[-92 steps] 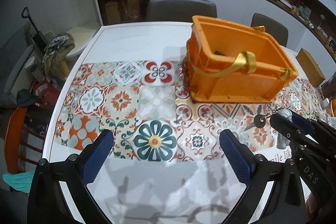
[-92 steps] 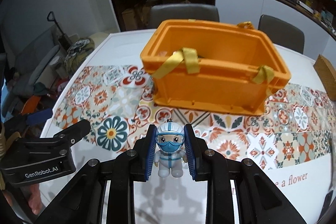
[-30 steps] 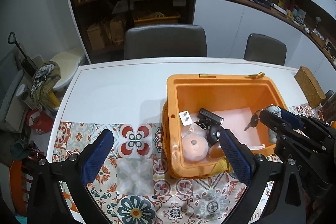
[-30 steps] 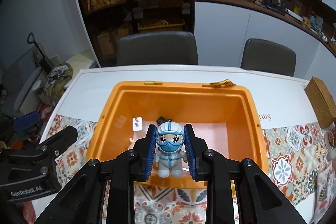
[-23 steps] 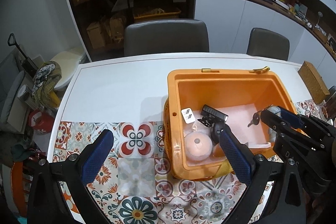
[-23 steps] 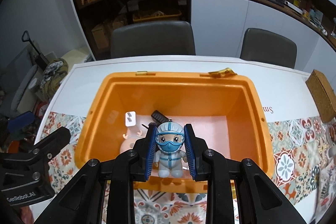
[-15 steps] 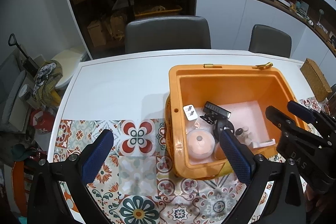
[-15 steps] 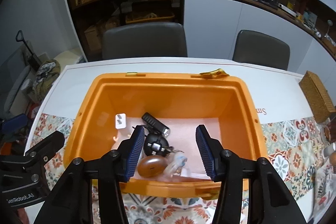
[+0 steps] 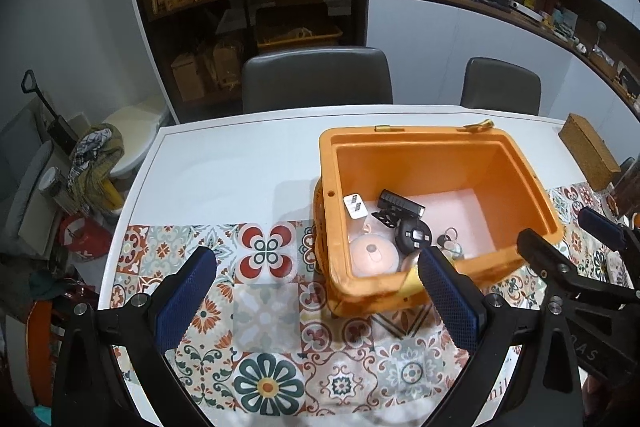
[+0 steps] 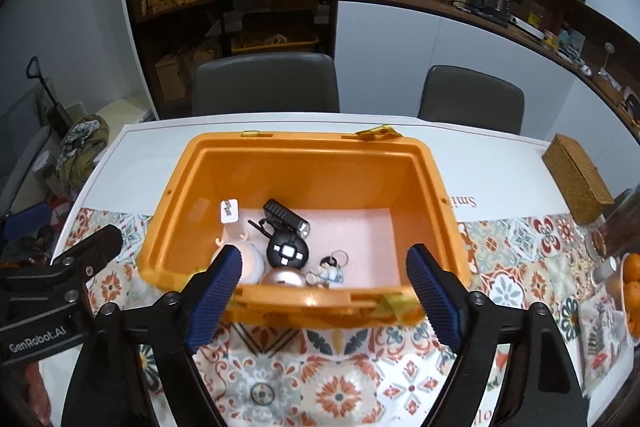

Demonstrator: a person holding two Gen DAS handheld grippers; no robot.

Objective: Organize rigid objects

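Partly hidden from you in the crate
The crate's near wall (image 10: 320, 301) covers the rose-gold dome's (image 10: 282, 277) base, and your left finger (image 9: 448, 291) blocks the figurine (image 9: 450, 245)

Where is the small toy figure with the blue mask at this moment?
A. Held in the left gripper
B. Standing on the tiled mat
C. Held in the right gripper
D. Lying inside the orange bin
D: the toy figure lies on the floor of the orange bin, and the right gripper is open and empty.

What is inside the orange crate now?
In the orange crate lie a white plug, a black light, a round black gadget, a small figure keychain and two rounded items partly hidden by its near wall.
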